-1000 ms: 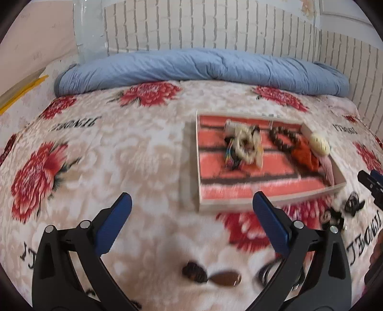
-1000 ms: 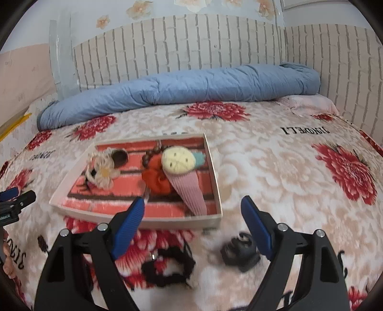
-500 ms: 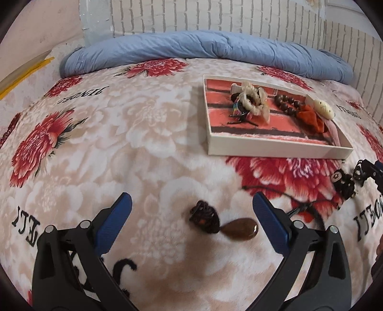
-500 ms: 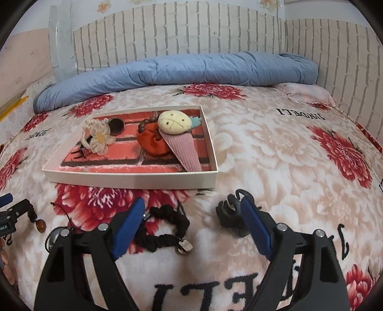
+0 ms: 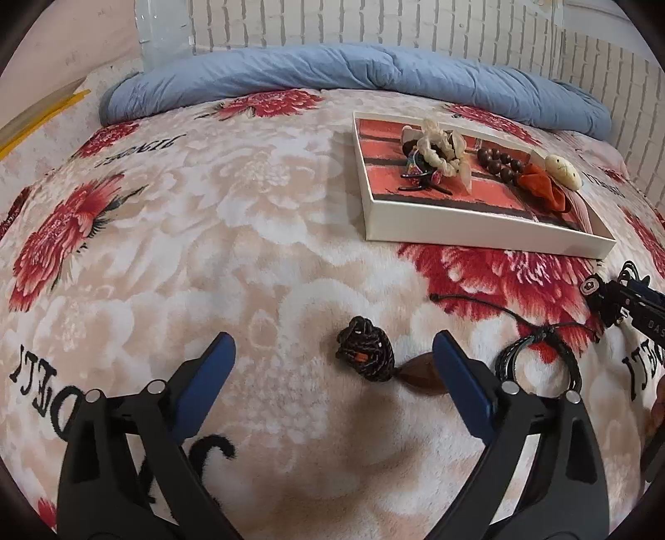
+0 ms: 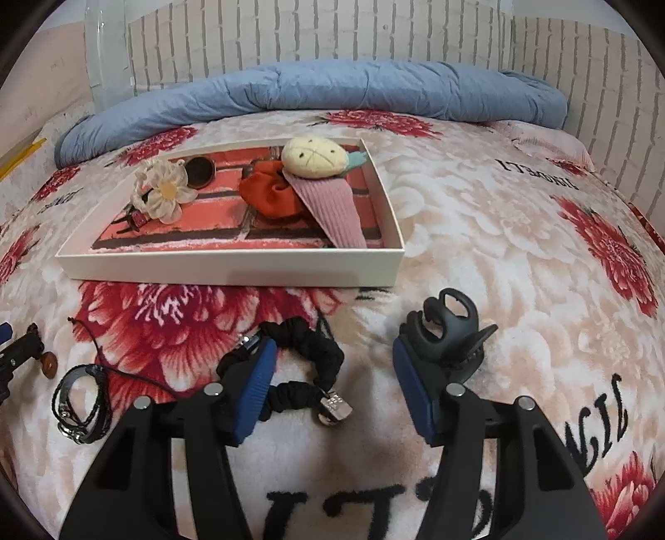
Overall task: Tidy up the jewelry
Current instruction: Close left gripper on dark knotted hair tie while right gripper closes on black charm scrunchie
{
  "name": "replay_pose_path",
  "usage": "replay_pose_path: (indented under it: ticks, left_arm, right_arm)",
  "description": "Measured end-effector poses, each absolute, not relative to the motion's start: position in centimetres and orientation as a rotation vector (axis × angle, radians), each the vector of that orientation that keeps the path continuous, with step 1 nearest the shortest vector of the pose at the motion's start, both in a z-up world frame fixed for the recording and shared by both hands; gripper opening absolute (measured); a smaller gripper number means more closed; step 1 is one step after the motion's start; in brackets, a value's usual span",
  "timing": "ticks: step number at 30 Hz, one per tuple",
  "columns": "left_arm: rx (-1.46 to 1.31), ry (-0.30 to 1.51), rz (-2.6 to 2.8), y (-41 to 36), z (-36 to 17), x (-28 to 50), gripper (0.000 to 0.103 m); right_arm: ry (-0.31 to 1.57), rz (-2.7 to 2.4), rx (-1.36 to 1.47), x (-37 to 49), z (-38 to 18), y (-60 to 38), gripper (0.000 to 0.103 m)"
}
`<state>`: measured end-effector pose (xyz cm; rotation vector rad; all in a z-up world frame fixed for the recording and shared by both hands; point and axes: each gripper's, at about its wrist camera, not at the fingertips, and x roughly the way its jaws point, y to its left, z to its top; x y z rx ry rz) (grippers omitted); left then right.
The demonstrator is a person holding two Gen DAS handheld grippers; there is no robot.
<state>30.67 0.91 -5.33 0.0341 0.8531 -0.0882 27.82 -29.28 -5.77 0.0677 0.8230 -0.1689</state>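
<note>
The left gripper (image 5: 332, 357) hangs low over the blanket (image 5: 174, 257) with its blue fingers (image 5: 205, 386) spread wide and holding nothing. Between them, nearer the right finger, lies a dark cord knot (image 5: 365, 353) with a brown pendant (image 5: 422, 374) touching that finger's inner edge. Just outside the right finger sits a black bracelet (image 5: 536, 361), its cord trailing away ahead. Well ahead and to the right stands the tray (image 5: 478, 230), white-walled with a red brick-pattern floor, holding a cream flower (image 5: 436, 143), brown beads (image 5: 501, 162) and an orange scrunchie (image 5: 540, 187).

The right gripper (image 6: 332, 374) is also wide open and empty. A black scrunchie (image 6: 316, 357) lies between its fingers (image 6: 255, 390), partly under the left one, with a silver charm (image 6: 334, 409) at its near end. A black claw clip (image 6: 451, 324) sits just ahead of the right finger, touching or nearly touching its tip. Left of the left finger lies the bracelet (image 6: 81, 405).

The surface is a bed covered by a plush beige blanket with large red flowers and black lettering. A rolled blue duvet (image 6: 316, 91) lies along the far edge, against a wall (image 6: 332, 37) of white brick pattern.
</note>
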Motion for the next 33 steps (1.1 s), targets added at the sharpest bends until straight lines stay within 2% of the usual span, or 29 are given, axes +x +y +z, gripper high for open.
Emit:
replay_pose_path:
  ticks: [3, 11, 14, 16, 20, 22, 27, 33]
  left_arm:
    - [0.018, 0.88, -0.101, 1.1, -5.9, 31.0, 0.082]
    - [-0.005, 0.888, -0.11, 1.3, -6.3, 31.1, 0.073]
    - [0.004, 0.891, -0.108, 1.2, -6.4, 31.2, 0.069]
    - [-0.002, 0.893, -0.112, 1.3, -6.4, 31.3, 0.059]
    - [-0.008, 0.891, -0.133, 1.2, -6.3, 31.3, 0.05]
    - [-0.003, 0.887, -0.147, 1.1, -6.3, 31.1, 0.041]
    - [0.013, 0.887, -0.153, 0.7, -6.4, 31.1, 0.032]
    - [0.016, 0.886, -0.157, 0.6, -6.4, 31.2, 0.026]
  right_arm:
    - [0.839, -0.17, 0.076, 28.2, -6.2, -29.4, 0.053]
    - [0.866, -0.156, 0.068, 29.2, -6.7, -29.0, 0.044]
    - [0.874, -0.152, 0.079, 29.4, -7.0, -29.1, 0.044]
    - [0.876, -0.15, 0.086, 29.4, -7.0, -29.1, 0.043]
    - [0.877, -0.15, 0.086, 29.4, -7.1, -29.2, 0.043]
    - [0.878, -0.148, 0.089, 29.4, -7.2, -29.2, 0.043]
    - [0.881, -0.145, 0.093, 29.5, -7.4, -29.3, 0.042]
    - [0.88, -0.124, 0.088, 29.6, -7.4, -29.0, 0.028]
